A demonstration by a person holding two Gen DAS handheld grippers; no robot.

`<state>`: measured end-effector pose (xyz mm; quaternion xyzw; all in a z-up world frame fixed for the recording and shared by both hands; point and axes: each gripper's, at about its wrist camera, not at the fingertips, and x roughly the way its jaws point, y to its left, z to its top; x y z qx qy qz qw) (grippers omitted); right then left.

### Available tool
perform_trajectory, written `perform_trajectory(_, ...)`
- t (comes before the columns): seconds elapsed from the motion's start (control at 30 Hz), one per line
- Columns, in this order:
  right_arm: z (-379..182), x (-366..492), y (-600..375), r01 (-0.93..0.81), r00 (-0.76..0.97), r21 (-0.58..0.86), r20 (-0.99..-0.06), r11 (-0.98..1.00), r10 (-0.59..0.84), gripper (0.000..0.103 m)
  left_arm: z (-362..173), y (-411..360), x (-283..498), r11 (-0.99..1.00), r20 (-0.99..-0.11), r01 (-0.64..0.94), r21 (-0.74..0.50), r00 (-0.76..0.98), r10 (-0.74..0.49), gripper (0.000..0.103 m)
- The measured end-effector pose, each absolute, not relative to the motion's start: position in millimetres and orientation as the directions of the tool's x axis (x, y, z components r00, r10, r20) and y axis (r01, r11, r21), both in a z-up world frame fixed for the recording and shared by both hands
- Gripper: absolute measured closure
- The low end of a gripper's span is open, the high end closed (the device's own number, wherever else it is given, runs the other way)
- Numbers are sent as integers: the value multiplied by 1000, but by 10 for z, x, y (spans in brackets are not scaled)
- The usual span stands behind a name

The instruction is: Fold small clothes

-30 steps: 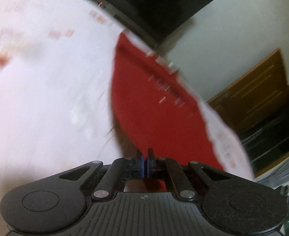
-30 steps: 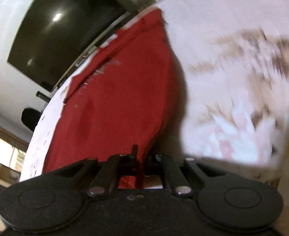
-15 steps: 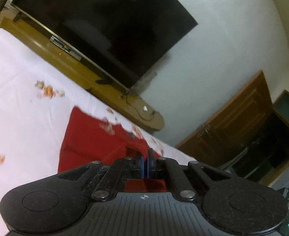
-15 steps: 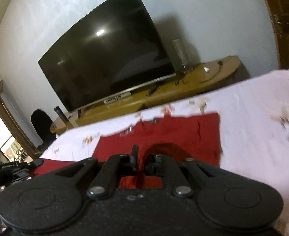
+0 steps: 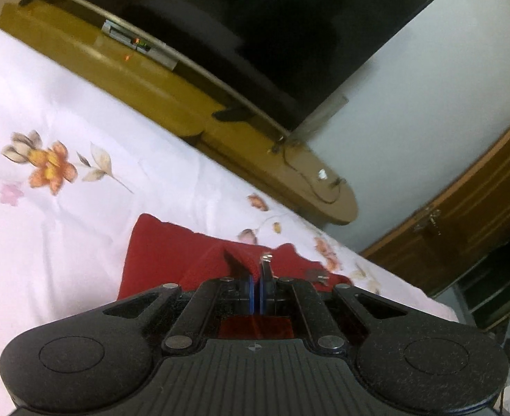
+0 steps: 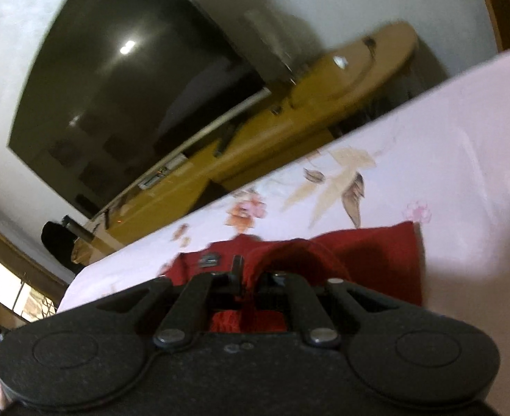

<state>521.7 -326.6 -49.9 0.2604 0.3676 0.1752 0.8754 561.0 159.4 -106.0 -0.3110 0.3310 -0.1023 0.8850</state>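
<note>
A small red knitted garment [image 5: 172, 253] lies on a white flowered bedsheet [image 5: 64, 114]. In the left wrist view my left gripper [image 5: 253, 274] is shut on a fold of the red cloth, low over the sheet. In the right wrist view the same red garment [image 6: 376, 260] spreads just ahead, and my right gripper [image 6: 251, 274] is shut on a raised loop of its edge. The far part of the garment is hidden behind both gripper bodies.
A large black TV [image 5: 255, 27] stands on a long yellow wooden cabinet [image 5: 172, 104] just past the bed's far edge. A brown wooden door [image 5: 463, 222] is at the right. The TV also shows in the right wrist view [image 6: 123, 79].
Both grippers have tilted up from looking down on the spread red garment and now sit low on the bed, nearer its far edge, still gripping the cloth.
</note>
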Motion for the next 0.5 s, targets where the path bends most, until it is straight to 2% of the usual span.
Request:
perform_trajectory(0.17,-797,5440,-3333,-102,657,608,-553,787,513,96,-1334,1555,5867,789,-484,-47,-613,811,-328,100)
perform_trajectory(0.2,-833,5453,-3345,-116,667,608,-538,785,516,87,-1380,1571,5871,774,-459,-51,-631,829,-320,99)
perform_trajectory(0.27,-830,5423,-3386,-115,711,581,-518,805,476,64,-1459,1562,5817,767,-410,-60,-639,870,-274,61)
perform_trajectory(0.3,-819,5388,-3417,-117,736,573,-499,811,458,40,-1475,1523,5778,790,-403,-75,-609,887,-226,24)
perform_trajectory(0.33,-803,5335,-3456,-122,764,566,-471,815,441,27,-1488,1476,5725,812,-383,-78,-579,905,-186,21)
perform_trajectory(0.4,-794,5298,-3502,-140,779,544,-455,827,431,32,-1493,1458,5727,802,-358,-42,-595,908,-218,22)
perform_trajectory(0.5,-858,5296,-3542,-145,767,506,-485,850,420,35,-1425,1314,5862,866,-455,-50,-498,865,-212,22)
